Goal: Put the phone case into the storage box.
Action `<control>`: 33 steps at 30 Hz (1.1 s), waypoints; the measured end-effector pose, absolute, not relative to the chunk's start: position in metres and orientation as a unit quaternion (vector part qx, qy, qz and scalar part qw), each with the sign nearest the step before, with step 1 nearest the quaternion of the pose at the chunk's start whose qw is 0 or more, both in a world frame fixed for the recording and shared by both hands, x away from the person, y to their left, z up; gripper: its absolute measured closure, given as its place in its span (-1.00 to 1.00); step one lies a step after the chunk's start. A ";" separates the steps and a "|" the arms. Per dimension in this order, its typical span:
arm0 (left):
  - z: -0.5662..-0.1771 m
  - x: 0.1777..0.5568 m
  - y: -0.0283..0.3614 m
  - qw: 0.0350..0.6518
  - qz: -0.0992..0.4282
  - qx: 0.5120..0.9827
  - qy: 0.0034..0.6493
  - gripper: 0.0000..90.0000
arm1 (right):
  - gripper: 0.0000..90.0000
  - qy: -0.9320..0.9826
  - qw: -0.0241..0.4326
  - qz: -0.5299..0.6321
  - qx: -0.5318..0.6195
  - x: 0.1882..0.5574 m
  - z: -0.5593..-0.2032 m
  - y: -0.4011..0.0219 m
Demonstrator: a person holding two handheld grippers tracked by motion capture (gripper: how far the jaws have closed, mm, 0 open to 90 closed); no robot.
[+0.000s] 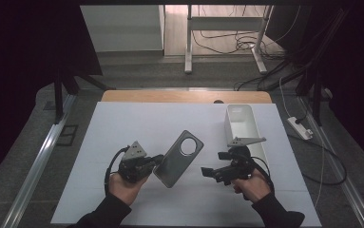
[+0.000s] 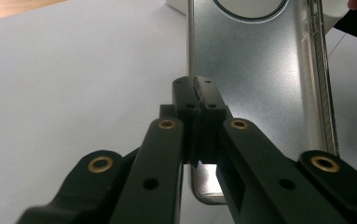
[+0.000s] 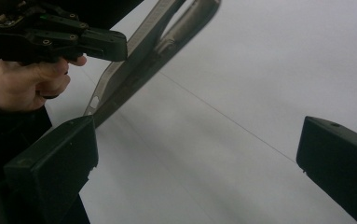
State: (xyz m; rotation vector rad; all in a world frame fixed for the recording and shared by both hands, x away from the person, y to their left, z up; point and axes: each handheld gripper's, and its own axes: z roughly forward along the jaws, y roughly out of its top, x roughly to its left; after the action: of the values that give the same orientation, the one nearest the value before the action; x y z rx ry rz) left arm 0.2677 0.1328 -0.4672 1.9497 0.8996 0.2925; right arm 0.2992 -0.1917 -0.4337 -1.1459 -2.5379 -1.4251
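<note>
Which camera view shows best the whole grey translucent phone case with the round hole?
The high view: the grey translucent phone case shows complete there, in the left gripper. The left gripper view shows a close part; the right gripper view shows it edge-on.

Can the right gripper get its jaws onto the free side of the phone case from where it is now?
Probably yes. The right gripper is open and points at the phone case, which the left gripper pinches by one edge. Bare white table cover lies between them; nothing blocks the way.
</note>
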 end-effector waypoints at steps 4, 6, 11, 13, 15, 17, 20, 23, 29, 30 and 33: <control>-0.468 0.269 0.130 0.468 0.119 0.796 0.365 0.98 | -1.00 -0.812 0.012 -0.457 -0.363 0.300 -0.434 -0.186; -0.468 0.269 0.128 0.468 0.120 0.796 0.365 0.98 | -1.00 -0.814 0.015 -0.456 -0.361 0.300 -0.434 -0.182; -0.468 0.270 0.125 0.469 0.118 0.797 0.363 0.98 | -1.00 -0.816 0.023 -0.455 -0.356 0.302 -0.435 -0.175; -0.468 0.270 0.124 0.469 0.119 0.796 0.362 0.98 | -1.00 -0.815 0.031 -0.456 -0.355 0.303 -0.436 -0.170; -0.468 0.270 0.123 0.469 0.119 0.797 0.362 0.98 | -1.00 -0.815 0.037 -0.456 -0.355 0.304 -0.437 -0.167; -0.468 0.271 0.122 0.469 0.120 0.797 0.361 0.98 | -1.00 -0.816 0.040 -0.455 -0.356 0.305 -0.437 -0.164; -0.468 0.271 0.120 0.469 0.119 0.797 0.361 0.98 | -1.00 -0.816 0.046 -0.453 -0.356 0.305 -0.438 -0.161; -0.468 0.270 0.118 0.468 0.121 0.798 0.359 0.98 | -1.00 -0.820 0.044 -0.449 -0.352 0.306 -0.438 -0.156; -0.468 0.270 0.115 0.466 0.126 0.800 0.356 0.97 | -1.00 -0.823 0.043 -0.443 -0.353 0.305 -0.440 -0.148; -0.468 0.270 0.115 0.466 0.127 0.800 0.356 0.97 | -1.00 -0.825 0.040 -0.439 -0.353 0.304 -0.441 -0.146; -0.468 0.269 0.115 0.467 0.127 0.800 0.356 0.97 | -1.00 -0.829 0.037 -0.432 -0.352 0.304 -0.442 -0.143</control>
State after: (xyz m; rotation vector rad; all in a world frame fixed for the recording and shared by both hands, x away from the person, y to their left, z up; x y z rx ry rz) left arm 0.2690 0.1146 -0.4678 1.9628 0.8733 0.3125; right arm 0.3040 -0.1431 -0.4421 -1.0811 -2.5466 -1.3273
